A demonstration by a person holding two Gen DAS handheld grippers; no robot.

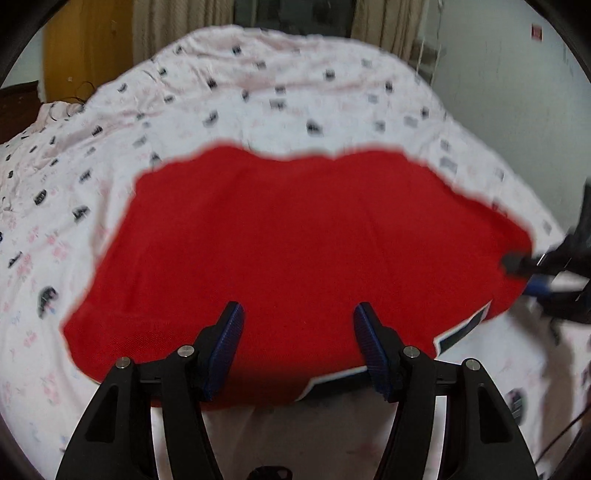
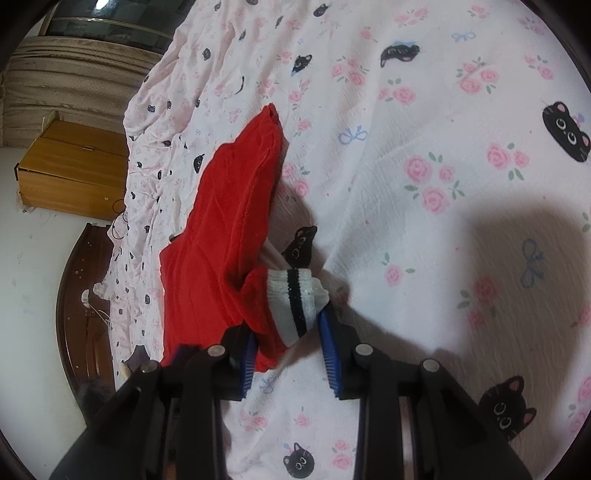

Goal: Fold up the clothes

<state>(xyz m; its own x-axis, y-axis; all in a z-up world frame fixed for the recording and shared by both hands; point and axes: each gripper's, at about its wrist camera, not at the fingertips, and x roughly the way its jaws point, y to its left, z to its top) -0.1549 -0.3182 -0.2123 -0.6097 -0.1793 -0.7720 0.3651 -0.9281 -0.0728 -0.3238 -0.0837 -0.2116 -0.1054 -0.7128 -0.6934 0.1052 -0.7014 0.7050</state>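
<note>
A red garment (image 1: 295,229) lies spread wide on the bed, with white and dark trim (image 1: 458,332) along its near right edge. My left gripper (image 1: 299,310) hovers open over the garment's near edge, with nothing between its blue pads. At the garment's right end my right gripper (image 1: 517,264) touches the cloth. In the right wrist view the red garment (image 2: 221,229) runs away to the upper left. Its white cuff with a black stripe (image 2: 295,295) is bunched between the fingers of my right gripper (image 2: 288,325), which is shut on it and holds it slightly off the sheet.
The bed sheet (image 2: 443,184) is pale pink with roses and black cat faces, also seen as the bed sheet (image 1: 258,92). A wooden cabinet (image 2: 74,166) and a dark headboard (image 2: 81,314) stand beyond the bed. Curtains (image 1: 177,26) hang behind.
</note>
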